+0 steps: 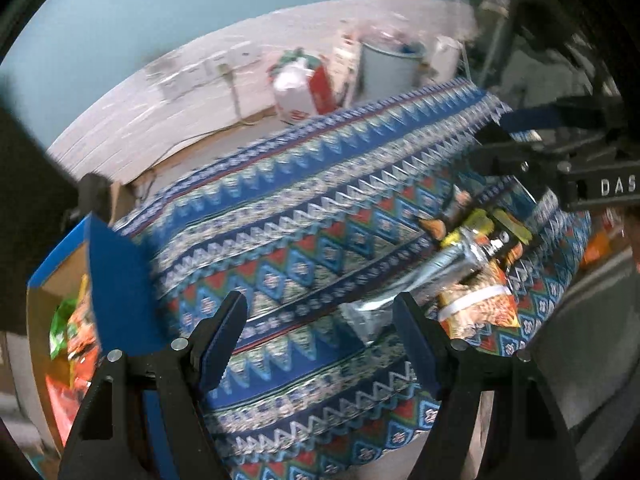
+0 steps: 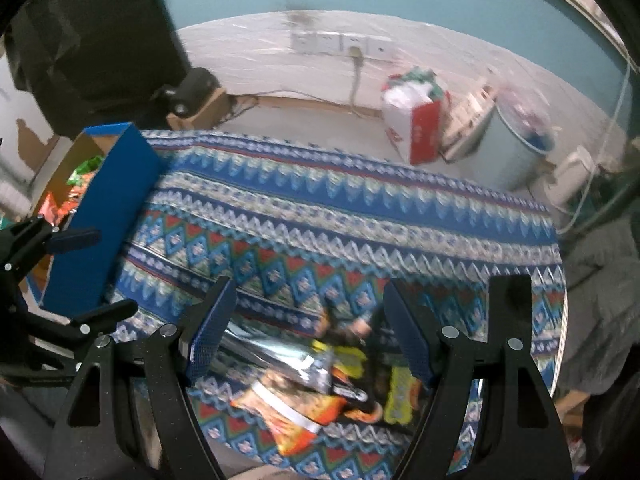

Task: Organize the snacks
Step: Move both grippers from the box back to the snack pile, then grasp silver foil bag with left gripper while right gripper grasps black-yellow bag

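Snacks partly sorted: blue box [image 2: 100, 216] at table's left edge already holds several pkts (orange, green), but a pile of snack packets [image 2: 320, 376] sits loose on the patterned tablecloth [image 2: 320, 208], so roughly mid-task by my read. Left gripper [image 1: 316, 332] spread, nothing between pads, over cloth between box and pile. Right gripper [image 2: 308, 328] also spread, empty, right above the pile, silver packet [image 2: 276, 356] nearest. Frames blurry, pkt count unclear. Remaining: grab each loose pkt, drop in box.
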A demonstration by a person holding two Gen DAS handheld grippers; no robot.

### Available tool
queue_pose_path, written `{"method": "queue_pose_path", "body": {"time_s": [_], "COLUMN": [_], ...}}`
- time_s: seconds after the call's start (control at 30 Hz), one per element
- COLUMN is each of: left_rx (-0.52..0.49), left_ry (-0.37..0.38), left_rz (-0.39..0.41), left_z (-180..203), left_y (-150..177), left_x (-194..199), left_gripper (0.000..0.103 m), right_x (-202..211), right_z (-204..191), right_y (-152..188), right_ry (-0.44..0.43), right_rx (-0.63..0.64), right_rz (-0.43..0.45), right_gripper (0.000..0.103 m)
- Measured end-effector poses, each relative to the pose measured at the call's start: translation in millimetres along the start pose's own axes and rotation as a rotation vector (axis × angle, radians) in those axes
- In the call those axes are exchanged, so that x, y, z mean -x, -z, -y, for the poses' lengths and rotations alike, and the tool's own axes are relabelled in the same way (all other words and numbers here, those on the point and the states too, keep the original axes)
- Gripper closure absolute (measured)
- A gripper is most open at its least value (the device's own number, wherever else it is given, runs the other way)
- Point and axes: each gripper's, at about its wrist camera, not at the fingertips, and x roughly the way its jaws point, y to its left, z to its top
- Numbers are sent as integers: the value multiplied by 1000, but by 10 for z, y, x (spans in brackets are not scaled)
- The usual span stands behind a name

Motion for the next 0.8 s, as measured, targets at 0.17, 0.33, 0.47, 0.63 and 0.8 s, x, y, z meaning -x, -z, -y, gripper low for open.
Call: {"method": "queue_pose_path", "body": {"time_s": [0.17,0.33,0.47,0.63,0.8], "left_rx": [-99,-168,-204,-246,-273], "left_ry": [26,38,51,46,53], "left_rz": [-30,-65,-92,-119,-152], "left_z": [316,507,601,707,795], "left_y": [-40,-69,-90,-121,-125], "left_x": [-220,-438,-609,-770,-951], "left_gripper": [26,26,26,26,26], "right_x": [-70,-199,-291,-409,-564], "right_z": [290,562,699,793,807], "right_y": [219,451,562,705,818], "right_ry": [24,38,39,39,36], "right_rx": [-54,-114,-140,-164,-177], "right_rz": [-40,-90,-124,-174,-235], "right_gripper": [27,27,27,27,27]}}
